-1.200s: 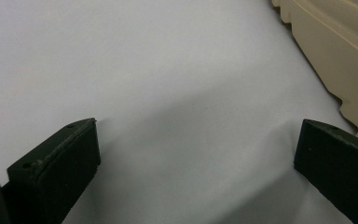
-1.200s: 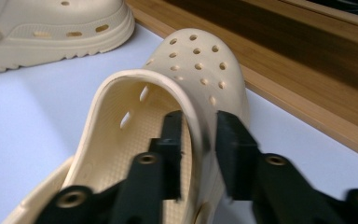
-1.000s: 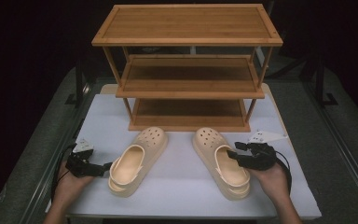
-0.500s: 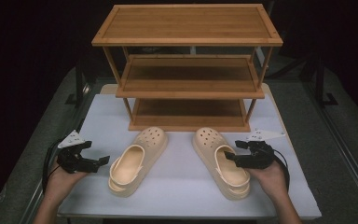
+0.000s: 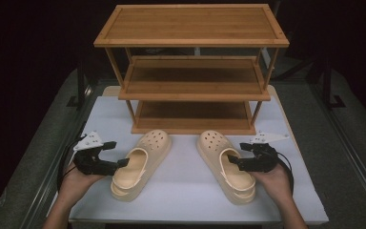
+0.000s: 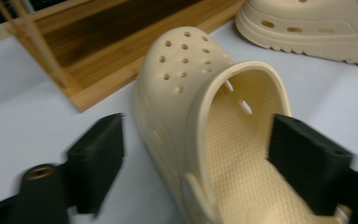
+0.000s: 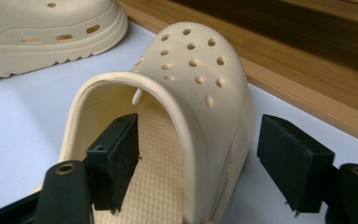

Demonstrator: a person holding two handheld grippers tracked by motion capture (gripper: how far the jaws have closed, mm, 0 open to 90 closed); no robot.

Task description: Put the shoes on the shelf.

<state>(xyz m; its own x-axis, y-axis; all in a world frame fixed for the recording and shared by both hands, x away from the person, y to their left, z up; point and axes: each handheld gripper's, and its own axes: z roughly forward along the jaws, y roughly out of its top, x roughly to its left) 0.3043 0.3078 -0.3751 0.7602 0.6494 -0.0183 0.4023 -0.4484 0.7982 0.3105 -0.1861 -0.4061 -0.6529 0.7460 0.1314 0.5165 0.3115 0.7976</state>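
My left gripper (image 5: 116, 153) has just come back in toward the left clog (image 5: 140, 164); a second ago it sat at the shoe's outer side, half a second ago it had drifted further out and away from the wooden rack (image 5: 193, 71), and now its jaws are spread wide astride the outer wall of the clog, one jaw outside, the other over the footbed; in the left gripper view the clog (image 6: 214, 135) rises between the two black jaws with clear daylight on both sides, so nothing is gripped yet; my right gripper (image 5: 236, 155) has barely moved across the same span; it stands open over the outer wall of the right clog (image 5: 226, 164), and in the right gripper view one jaw sits inside the shoe (image 7: 177, 116) while the other waits outside, neither pressing the wall as far as I can tell; both clogs lie on the white table (image 5: 186, 191) just in front of the rack, toes pointing at its bottom shelf, the pair near each other but apart; I read the change as the left side catching up with the right; both grippers now look set for a pinch on a side wall; my judgement is that closing comes next, then a lift toward one of the rack's shelves, all of which are bare; the soft wall may fold under the pinch.
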